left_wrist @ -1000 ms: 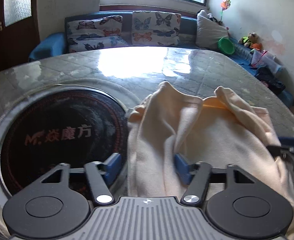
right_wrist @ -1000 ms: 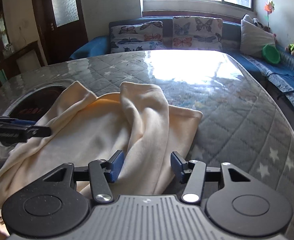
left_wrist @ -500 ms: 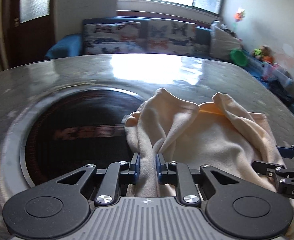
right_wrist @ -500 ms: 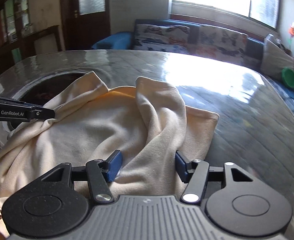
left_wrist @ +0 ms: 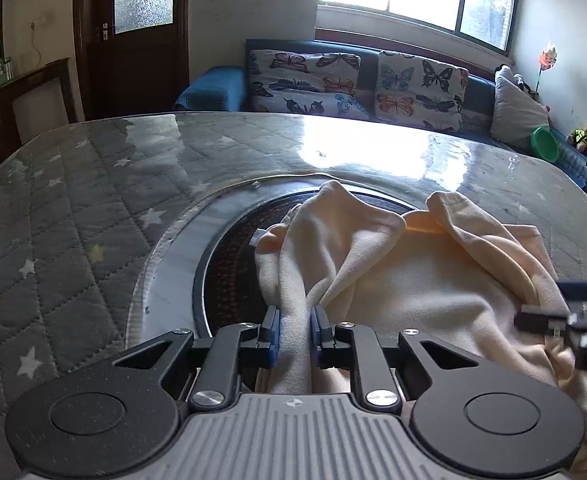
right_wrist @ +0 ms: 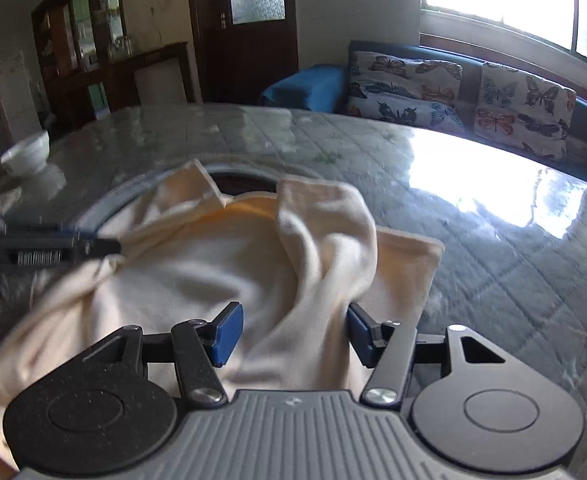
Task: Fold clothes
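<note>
A cream garment (left_wrist: 413,280) lies rumpled on the table, with two folds standing up. Its left part lies over the dark round plate (left_wrist: 233,264). My left gripper (left_wrist: 295,332) is shut on the left fold, blue pads pressing both sides. In the right wrist view the left gripper (right_wrist: 109,248) shows at the left edge, pinching that edge of the garment (right_wrist: 213,272). My right gripper (right_wrist: 293,332) is open. A thick fold runs between its fingers, and the left pad's face is bare. The right gripper (left_wrist: 553,304) also shows at the right edge of the left wrist view.
The table has a grey quilted star cover (left_wrist: 73,220) under a glossy sheet. A white bowl (right_wrist: 27,154) stands at its far left. Beyond the table are a sofa with butterfly cushions (left_wrist: 333,80) and a green bowl (left_wrist: 545,148).
My left gripper has shut on the left fold. Both grippers have moved left, and the garment now lies partly over the dark round plate. The right gripper's jaws stand about as before.
</note>
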`<state>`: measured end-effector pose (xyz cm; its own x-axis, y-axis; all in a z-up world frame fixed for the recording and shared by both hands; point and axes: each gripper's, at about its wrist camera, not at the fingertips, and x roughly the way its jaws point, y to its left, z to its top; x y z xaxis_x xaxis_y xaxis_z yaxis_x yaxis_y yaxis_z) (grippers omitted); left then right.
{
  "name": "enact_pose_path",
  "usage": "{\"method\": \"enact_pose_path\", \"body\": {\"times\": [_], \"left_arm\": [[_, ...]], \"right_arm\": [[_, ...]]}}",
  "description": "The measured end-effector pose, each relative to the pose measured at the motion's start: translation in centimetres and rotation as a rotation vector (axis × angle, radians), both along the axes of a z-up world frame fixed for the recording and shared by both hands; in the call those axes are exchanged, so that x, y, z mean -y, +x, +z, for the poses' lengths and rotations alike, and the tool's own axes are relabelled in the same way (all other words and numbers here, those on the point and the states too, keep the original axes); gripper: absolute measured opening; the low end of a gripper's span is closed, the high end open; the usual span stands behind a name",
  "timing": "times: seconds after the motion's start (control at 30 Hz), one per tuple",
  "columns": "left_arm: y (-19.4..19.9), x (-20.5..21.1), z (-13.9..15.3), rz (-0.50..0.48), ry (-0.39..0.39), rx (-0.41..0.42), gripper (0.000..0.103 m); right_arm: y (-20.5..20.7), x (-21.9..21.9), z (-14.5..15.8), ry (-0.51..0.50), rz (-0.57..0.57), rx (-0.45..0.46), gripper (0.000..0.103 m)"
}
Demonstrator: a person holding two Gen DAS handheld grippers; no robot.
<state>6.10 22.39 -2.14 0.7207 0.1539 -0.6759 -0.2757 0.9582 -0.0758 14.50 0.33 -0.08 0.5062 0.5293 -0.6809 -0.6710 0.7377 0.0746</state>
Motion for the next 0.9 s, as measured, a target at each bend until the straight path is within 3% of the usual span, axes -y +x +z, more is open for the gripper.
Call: {"method": "enact_pose_path", "body": {"times": [0.3,0.53,0.6,0.73,0.9], "left_arm": [[-0.2,-0.3,-0.1,-0.006,-0.010,0.001,0.025],[0.1,-0.5,-0.2,-0.001,-0.005,-0.004,0.029],[0.3,-0.4,-0.2,0.001,0.000,-0.007,0.029],[0.4,-0.1,-0.2,0.003,0.012,-0.011,0.030],[0.6,-0.2,-0.2,0.021,0.016,-0.018,0.039]], "right_arm": [[6.0,-0.7,1.6,0.046,-0.063,-0.025,0.049],[9.8,-2.6,-0.5,0.021,-0.080,-0.090,0.039],[9.9,-2.9,-0.9,0.016,-0.079,-0.087,0.032],[9.6,-2.9,-1.0,0.030,-0.090,-0.064,0.007],[8.3,-1.2,1.1,0.047,-0.120,0.022,0.003]]}}
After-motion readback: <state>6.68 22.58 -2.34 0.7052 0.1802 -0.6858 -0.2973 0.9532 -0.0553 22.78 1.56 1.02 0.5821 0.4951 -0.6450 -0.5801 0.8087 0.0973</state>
